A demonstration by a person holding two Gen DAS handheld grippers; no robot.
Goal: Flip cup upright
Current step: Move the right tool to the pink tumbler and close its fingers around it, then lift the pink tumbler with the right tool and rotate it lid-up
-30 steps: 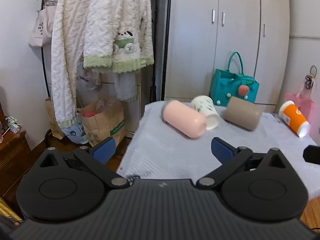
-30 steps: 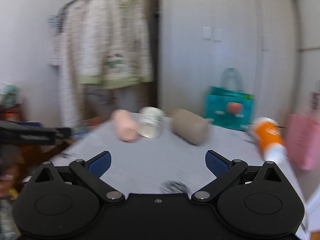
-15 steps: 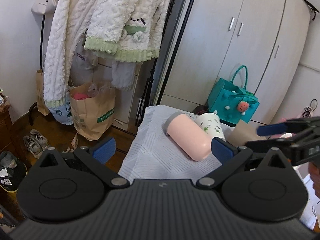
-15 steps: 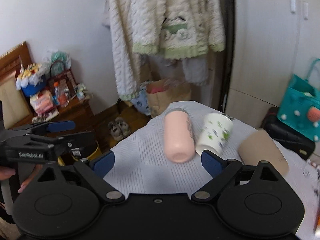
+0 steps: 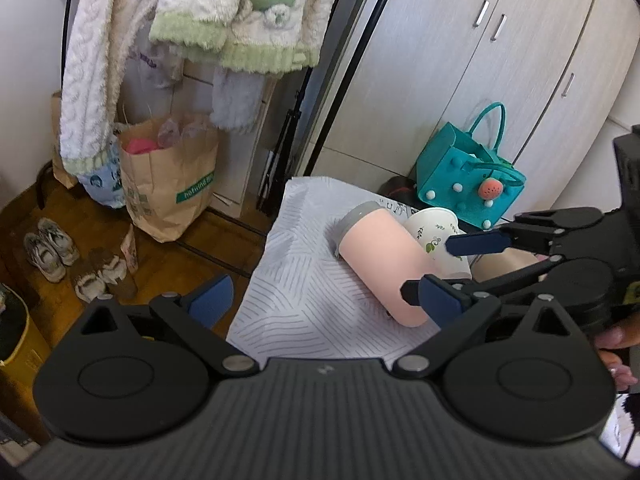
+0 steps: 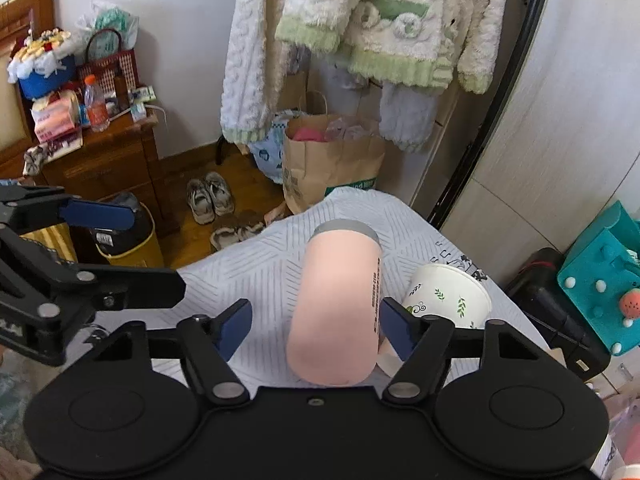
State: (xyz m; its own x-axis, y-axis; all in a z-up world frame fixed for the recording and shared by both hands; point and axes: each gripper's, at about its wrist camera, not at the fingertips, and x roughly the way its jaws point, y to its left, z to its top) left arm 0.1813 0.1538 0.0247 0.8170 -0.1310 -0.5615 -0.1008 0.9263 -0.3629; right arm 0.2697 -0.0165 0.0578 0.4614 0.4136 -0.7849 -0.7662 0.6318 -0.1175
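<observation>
A pink cup point(image 6: 340, 304) with a grey rim lies on its side on the striped grey cloth point(image 6: 256, 268); it also shows in the left wrist view point(image 5: 384, 264). My right gripper point(image 6: 316, 322) is open, its blue pads on either side of the cup's near end, the right pad close to its wall. A white leaf-print paper cup point(image 6: 448, 296) lies beside it on the right, also seen in the left wrist view point(image 5: 436, 236). My left gripper point(image 5: 320, 300) is open and empty, over the cloth's left edge.
A teal bag point(image 5: 468, 188) stands behind the table. A brown paper bag point(image 6: 332, 168) and shoes point(image 6: 210, 196) sit on the floor under a hanging fleece. A wooden cabinet point(image 6: 100, 160) is at left. A tan cup point(image 6: 560, 354) is mostly hidden.
My right gripper has swung left and closed in, so its open fingers now straddle the pink cup. My left gripper has drifted left and tilted down.
</observation>
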